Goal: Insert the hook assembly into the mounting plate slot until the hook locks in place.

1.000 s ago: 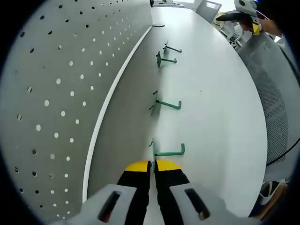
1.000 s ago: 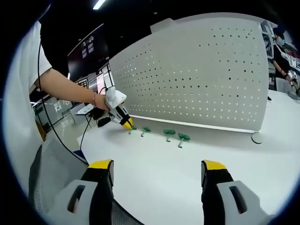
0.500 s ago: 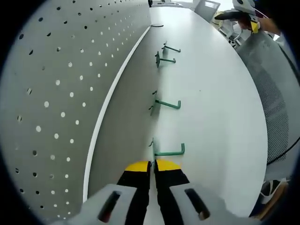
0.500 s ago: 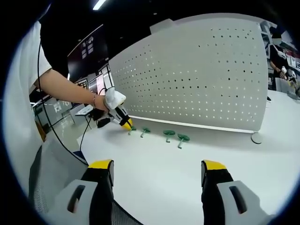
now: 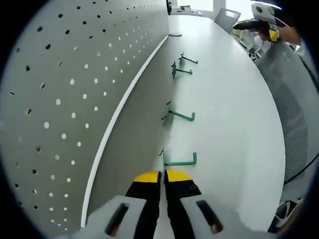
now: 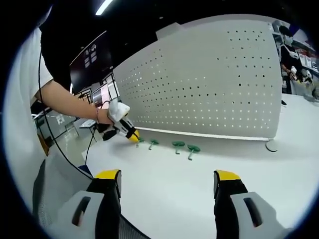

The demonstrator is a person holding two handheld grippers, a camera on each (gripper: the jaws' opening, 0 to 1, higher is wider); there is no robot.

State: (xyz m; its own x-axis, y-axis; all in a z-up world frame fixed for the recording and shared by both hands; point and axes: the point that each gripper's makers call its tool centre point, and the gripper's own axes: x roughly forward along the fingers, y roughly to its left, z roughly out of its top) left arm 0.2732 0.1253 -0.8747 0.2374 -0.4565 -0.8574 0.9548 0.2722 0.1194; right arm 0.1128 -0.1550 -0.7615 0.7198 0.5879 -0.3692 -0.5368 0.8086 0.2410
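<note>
My left gripper (image 5: 162, 176) is low over the white table (image 5: 229, 124), its yellow-tipped jaws shut on the base of the nearest green hook (image 5: 180, 160), whose arm points right. Three more green hooks lie in a row beyond it, the closest (image 5: 181, 116) then two farther ones (image 5: 182, 71). The white perforated mounting plate (image 5: 60, 99) stands along the left. In the right gripper view the left gripper (image 6: 133, 136) touches the leftmost of the green hooks (image 6: 178, 145) in front of the mounting plate (image 6: 209, 84). My right gripper (image 6: 167, 178) is open with nothing between its jaws, far from the hooks.
A person's arm (image 6: 70, 99) holds the left gripper. The right gripper (image 5: 269, 31) appears far off past the table edge. A grey mesh chair back (image 5: 294, 99) stands by that edge. The plate's round foot (image 6: 271, 146) sits on the table (image 6: 199, 189).
Both views have tilted slightly, so the plate and far hooks sit differently in frame. The nearest hook keeps its place at the left jaws. The right jaws stay open.
</note>
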